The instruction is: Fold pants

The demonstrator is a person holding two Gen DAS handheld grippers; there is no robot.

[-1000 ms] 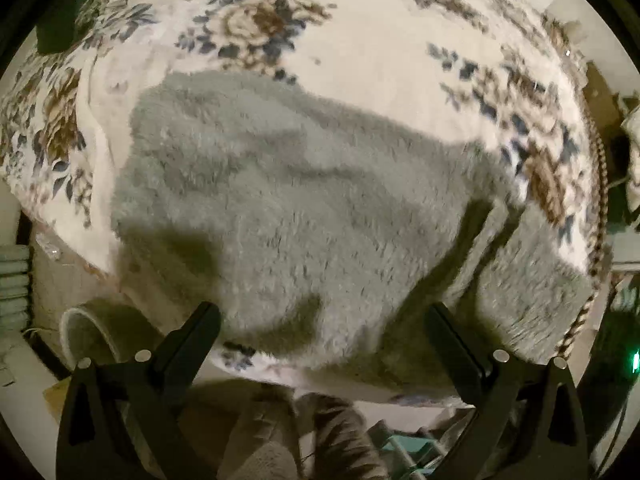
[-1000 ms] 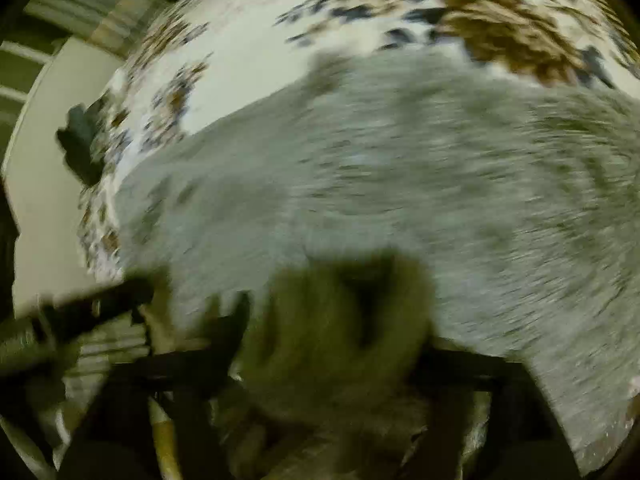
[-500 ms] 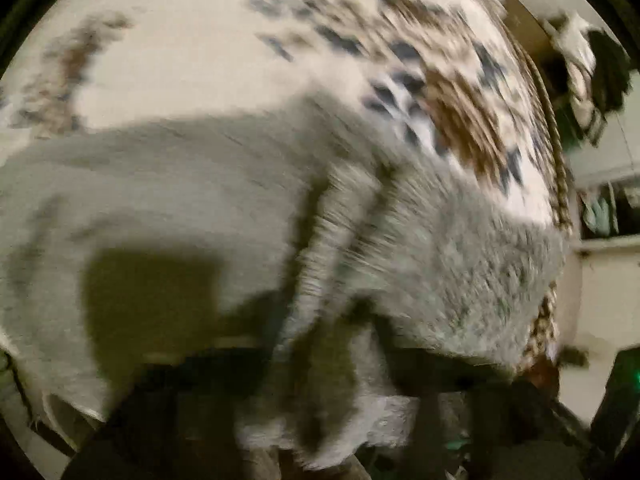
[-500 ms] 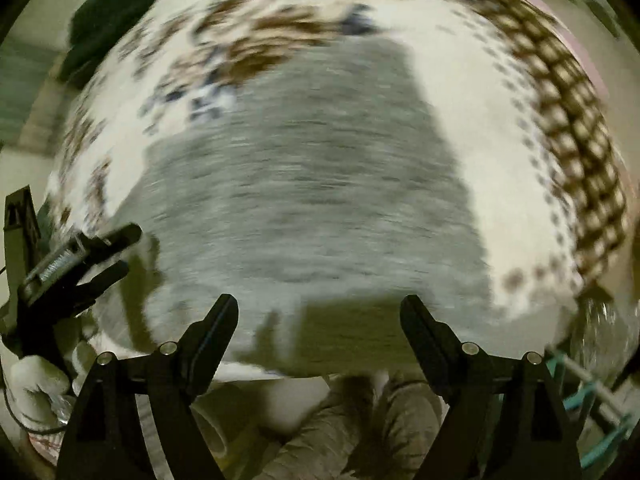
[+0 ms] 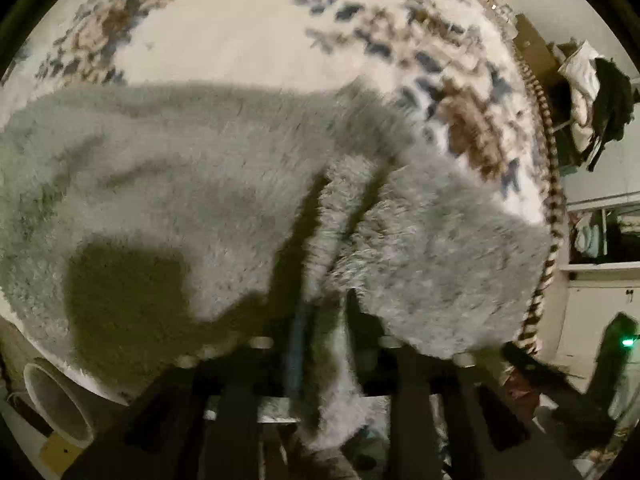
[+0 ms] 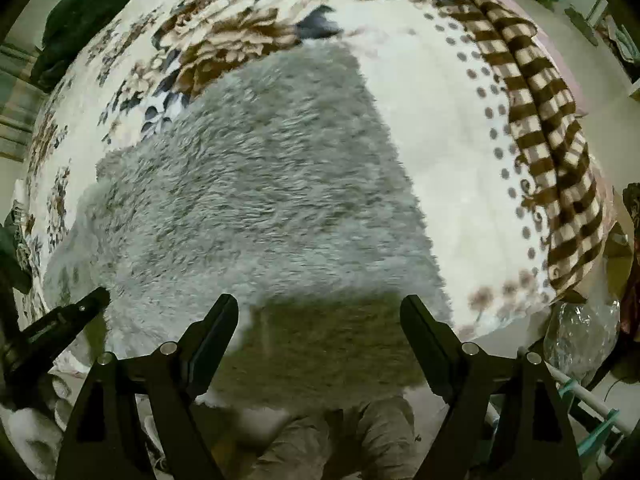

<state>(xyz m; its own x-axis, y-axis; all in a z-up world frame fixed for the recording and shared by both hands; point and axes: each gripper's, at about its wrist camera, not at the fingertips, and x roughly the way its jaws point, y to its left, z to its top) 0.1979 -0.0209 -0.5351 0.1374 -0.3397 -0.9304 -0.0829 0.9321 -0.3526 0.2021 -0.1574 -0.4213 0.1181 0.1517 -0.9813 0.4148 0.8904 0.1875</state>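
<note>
The fluffy grey pants (image 5: pixel 192 184) lie spread on a floral blanket. In the left wrist view my left gripper (image 5: pixel 324 320) is shut on a fold of the pants at their near edge, with fabric bunched between the jaws. In the right wrist view the pants (image 6: pixel 264 200) fill the middle, and my right gripper (image 6: pixel 320 320) is open and empty just above their near edge. The left gripper (image 6: pixel 60 320) shows at the lower left of that view.
The floral blanket (image 5: pixel 240 32) covers the bed, with a checkered brown border (image 6: pixel 540 100) along its right side. A white tube (image 5: pixel 56 408) lies below the near edge. Clothes (image 5: pixel 592 92) hang at the far right. My legs (image 6: pixel 340 440) are below.
My left gripper went from open above the pants to shut on a fold at their near edge. My right gripper let go of the fabric and now stands open.
</note>
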